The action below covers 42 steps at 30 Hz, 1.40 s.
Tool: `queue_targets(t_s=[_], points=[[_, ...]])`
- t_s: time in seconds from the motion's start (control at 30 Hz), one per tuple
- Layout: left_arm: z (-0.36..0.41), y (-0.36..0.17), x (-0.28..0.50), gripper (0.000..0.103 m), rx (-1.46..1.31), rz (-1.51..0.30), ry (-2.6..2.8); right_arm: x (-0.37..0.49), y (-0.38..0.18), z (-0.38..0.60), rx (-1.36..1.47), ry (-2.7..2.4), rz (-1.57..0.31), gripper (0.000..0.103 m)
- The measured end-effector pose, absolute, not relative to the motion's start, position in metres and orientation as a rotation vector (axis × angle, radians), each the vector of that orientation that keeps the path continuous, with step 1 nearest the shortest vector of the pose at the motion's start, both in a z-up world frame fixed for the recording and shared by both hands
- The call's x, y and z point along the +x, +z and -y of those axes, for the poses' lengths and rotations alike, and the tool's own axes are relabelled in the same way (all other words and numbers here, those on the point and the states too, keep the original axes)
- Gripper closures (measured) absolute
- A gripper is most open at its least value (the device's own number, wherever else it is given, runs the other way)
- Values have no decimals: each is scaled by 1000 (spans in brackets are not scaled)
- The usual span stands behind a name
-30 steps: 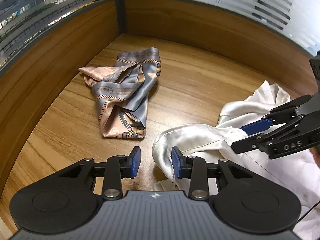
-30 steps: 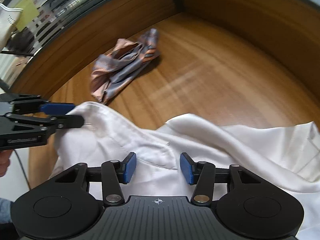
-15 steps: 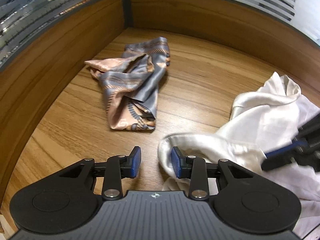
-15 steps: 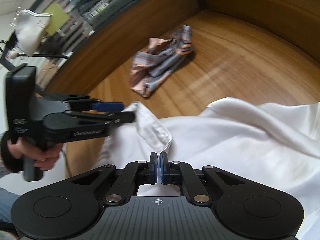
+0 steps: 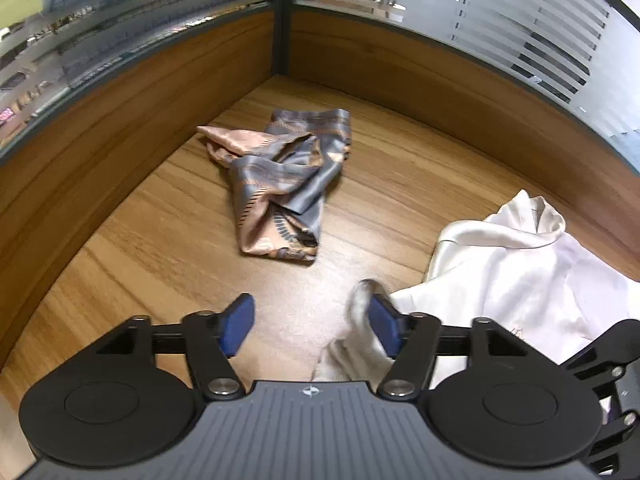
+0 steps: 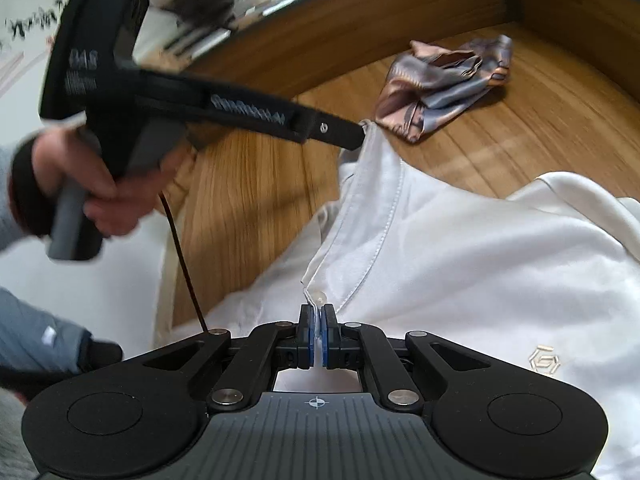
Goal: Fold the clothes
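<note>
Right gripper (image 6: 318, 334): 2 blue pads pinched tight on a hem of the white shirt (image 6: 480, 264), just below a small clear button. The seamed edge runs up and away from the pads to the left gripper (image 6: 360, 136), whose black tip meets the far corner of that edge.

Left gripper, own view (image 5: 312, 326): jaws stand wide, having just been opening. A blurred fold of shirt (image 5: 520, 264) lies against the right pad (image 5: 386, 330); left pad bare. Whether that fold still clings or hangs loose is hard to say through the blur.

A hand (image 6: 100, 188) grasps the left gripper's grey handle.

Shirt sprawls over the near right part of the wooden table (image 5: 168, 240). A crumpled grey-and-peach scarf (image 5: 280, 188) lies well apart, toward the far corner.
</note>
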<state>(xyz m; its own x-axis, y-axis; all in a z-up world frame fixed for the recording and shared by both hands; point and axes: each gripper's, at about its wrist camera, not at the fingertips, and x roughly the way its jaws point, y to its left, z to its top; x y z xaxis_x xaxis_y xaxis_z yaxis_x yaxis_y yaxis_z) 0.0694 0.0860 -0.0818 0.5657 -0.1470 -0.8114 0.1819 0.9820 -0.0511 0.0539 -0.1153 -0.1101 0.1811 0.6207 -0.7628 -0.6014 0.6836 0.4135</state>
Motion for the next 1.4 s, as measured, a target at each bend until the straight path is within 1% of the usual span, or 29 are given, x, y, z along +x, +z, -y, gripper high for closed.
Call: queue_targets(t_s=[0.03,0.07,0.17,0.2,0.27,0.43,0.63,0.8,0.9,1.07,1.1,1.17,1.2,1.23,1.3,1.33,1.37,1.4], points=[[-87,-79,69,24,47,-949,-175,53,-108,119,21,847,-1083,95],[-89,-76,67,22,42,-941,-166,53,-106,122,20,831,-1079,95],[-96,-65,66,19,-2,-904,-153,56,-95,144,44,751,-1054,92],[-97,-62,67,19,-10,-895,-146,58,-91,152,54,722,-1045,91],[-95,-60,71,19,-19,-885,-150,62,-84,171,69,660,-1023,84],[-67,-62,87,19,0,-879,-203,82,-76,216,40,464,-996,83],[-22,-66,98,19,46,-865,-287,111,-80,258,32,292,-987,83],[6,-73,101,19,80,-864,-339,130,-90,278,23,208,-986,80],[20,-77,102,19,108,-855,-362,141,-96,290,17,160,-991,80],[42,-84,109,24,125,-863,-389,159,-106,300,-1,125,-995,78],[47,-85,110,24,123,-863,-399,163,-109,301,-11,120,-1002,77],[58,-87,113,26,144,-862,-410,170,-116,302,-33,110,-1011,69],[64,-88,114,27,154,-862,-415,173,-119,302,-45,106,-1015,63],[70,-89,115,27,166,-861,-420,175,-122,302,-60,104,-1021,63],[82,-90,118,27,181,-854,-434,178,-127,305,-63,101,-1031,65],[88,-91,119,27,189,-852,-442,179,-129,307,-58,100,-1036,80],[95,-92,121,27,199,-850,-445,179,-131,308,-53,99,-1041,91],[102,-94,122,27,209,-848,-447,179,-131,311,-42,95,-1040,91]])
